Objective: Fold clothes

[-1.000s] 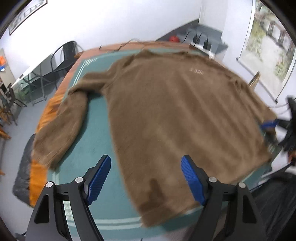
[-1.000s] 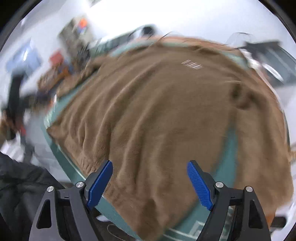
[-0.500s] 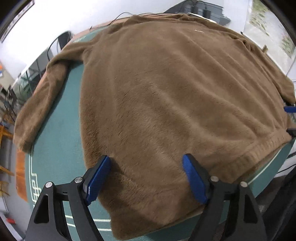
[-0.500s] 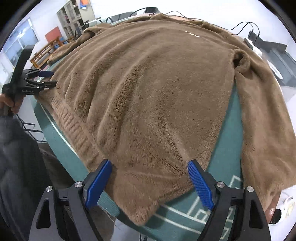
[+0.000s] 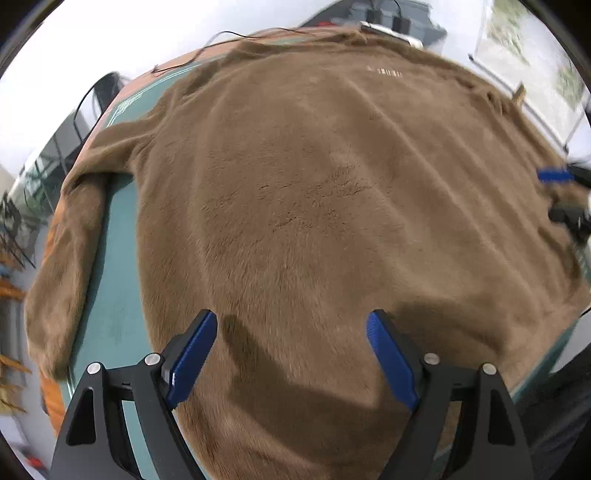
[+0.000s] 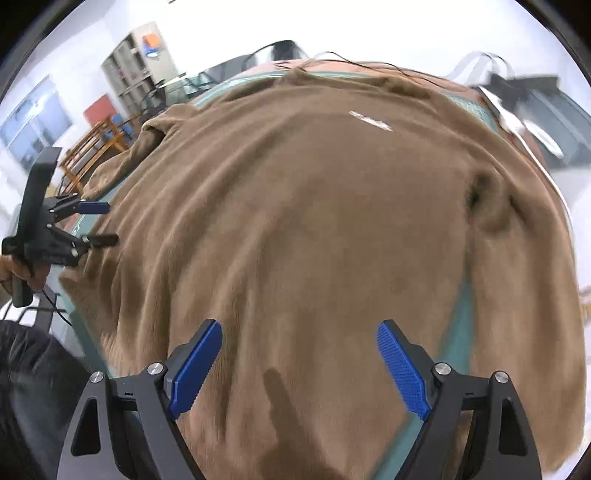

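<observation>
Now logged: brown fleece sweater (image 5: 314, 206) spread flat on green desk (image 5: 110, 295), sleeves out; left claw (image 5: 291, 354) and right claw (image 6: 299, 365), both wide open and empty, have dropped closer over its hem, fold unstarted.

I note white walls (image 5: 122, 33) all round and even, bright light. On the right-wrist view I see grey shelving (image 6: 138, 70) against the far wall with an orange box (image 6: 150, 45) on top, a window (image 6: 35, 125) to its left, a red panel (image 6: 98, 110) and wooden chairs (image 6: 92, 146) below. On the left-wrist view a landscape scroll (image 5: 524, 40) hangs at the right, a black chair (image 5: 99, 92) stands at the left, and cables (image 5: 240, 37) trail over the far table edge.
</observation>
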The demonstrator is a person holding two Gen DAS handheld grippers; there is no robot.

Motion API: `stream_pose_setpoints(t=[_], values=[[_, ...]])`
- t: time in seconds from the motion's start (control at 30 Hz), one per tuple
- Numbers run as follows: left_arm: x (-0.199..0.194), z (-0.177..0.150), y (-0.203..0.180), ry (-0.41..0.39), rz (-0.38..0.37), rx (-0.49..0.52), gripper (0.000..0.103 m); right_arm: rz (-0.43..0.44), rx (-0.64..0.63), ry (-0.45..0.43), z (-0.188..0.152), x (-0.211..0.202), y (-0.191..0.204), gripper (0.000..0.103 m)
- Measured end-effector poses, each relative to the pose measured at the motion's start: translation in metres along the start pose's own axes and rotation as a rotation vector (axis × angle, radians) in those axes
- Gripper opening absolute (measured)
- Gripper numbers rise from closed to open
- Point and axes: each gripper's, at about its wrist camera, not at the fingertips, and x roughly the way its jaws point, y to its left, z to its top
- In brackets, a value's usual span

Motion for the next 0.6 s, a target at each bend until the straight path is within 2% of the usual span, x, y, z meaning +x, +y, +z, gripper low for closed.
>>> stream_pose_setpoints(t=[0.13, 0.27, 0.3, 0.37, 0.5, 0.6], values=[[0.01, -0.001, 0.001, 0.016, 0.004, 0.039, 0.087, 0.005, -0.122, 0.068, -0.002, 0.031, 0.015, 0.088], [0.015, -0.004, 0.015, 0.039, -0.062, 0.001, 0.088, -0.014, -0.248, 0.12, -0.013, 0.039, 0.018, 0.089], [0.016, -0.006, 0.018, 0.039, -0.079, -0.005, 0.088, -0.032, -0.259, 0.136, -0.018, 0.036, 0.013, 0.091], [0.017, -0.013, 0.024, 0.025, -0.102, 0.001, 0.091, -0.065, -0.257, 0.173, -0.031, 0.033, 0.0, 0.102], [0.017, -0.021, 0.03, 0.017, -0.124, 0.033, 0.094, -0.084, -0.237, 0.208, -0.043, 0.024, -0.015, 0.102], [0.017, -0.017, 0.034, 0.064, -0.135, 0.066, 0.094, -0.087, -0.242, 0.241, -0.027, 0.025, -0.003, 0.102]])
